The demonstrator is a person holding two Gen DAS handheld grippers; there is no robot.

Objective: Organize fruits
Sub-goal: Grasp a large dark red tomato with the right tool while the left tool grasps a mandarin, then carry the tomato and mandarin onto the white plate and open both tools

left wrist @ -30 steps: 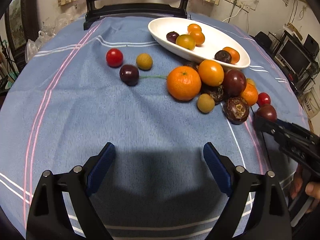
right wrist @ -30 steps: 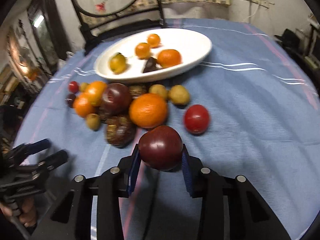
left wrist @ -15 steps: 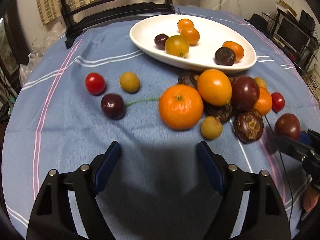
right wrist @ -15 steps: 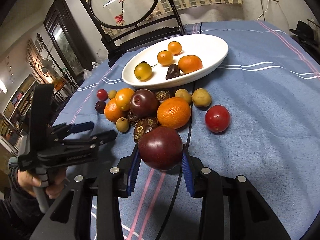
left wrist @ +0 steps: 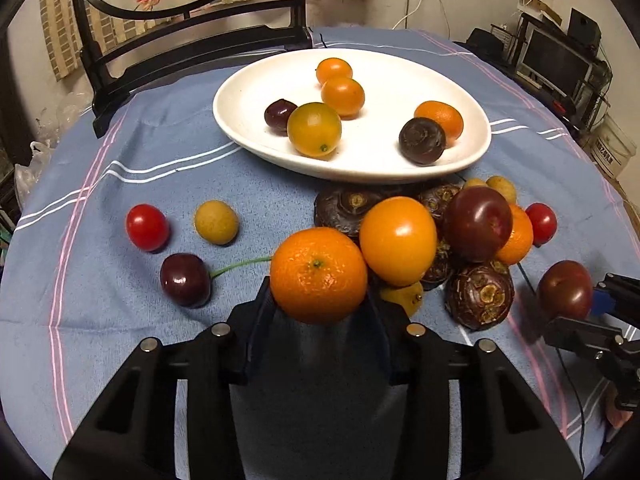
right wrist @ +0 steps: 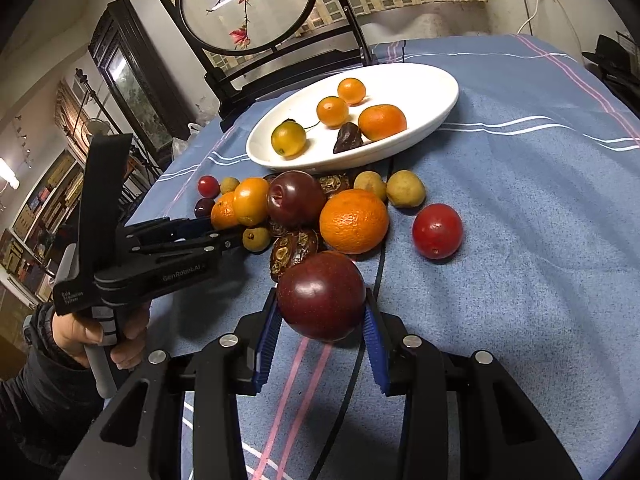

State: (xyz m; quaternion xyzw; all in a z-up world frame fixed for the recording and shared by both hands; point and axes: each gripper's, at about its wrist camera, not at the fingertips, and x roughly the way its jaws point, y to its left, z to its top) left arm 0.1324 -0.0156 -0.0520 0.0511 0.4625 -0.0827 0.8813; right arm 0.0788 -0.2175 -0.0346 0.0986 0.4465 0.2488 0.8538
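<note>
A blue striped cloth (left wrist: 120, 184) covers the round table, its near edge cut off behind both tools. On it, at the far side, lies the white oval dish (left wrist: 248, 128) holding a few small oranges, a yellowish fruit and dark ones. Just in front of the dish the loose heap of fruit (left wrist: 436, 232) hides its own lower members; several brown wrinkled ones show only in part.

The left gripper (left wrist: 320, 312) is closing its jaws around the mandarin (left wrist: 318, 274) at the heap's near left edge, the fruit between the fingers and hiding their tips. A stemmed cherry (left wrist: 185, 279) lies just left of it.

The right gripper (right wrist: 322, 320) clamps a dark red plum (right wrist: 321, 295) between its blue pads, near the heap. The person's hand (right wrist: 80, 332) on the other tool's handle is half hidden.
</note>
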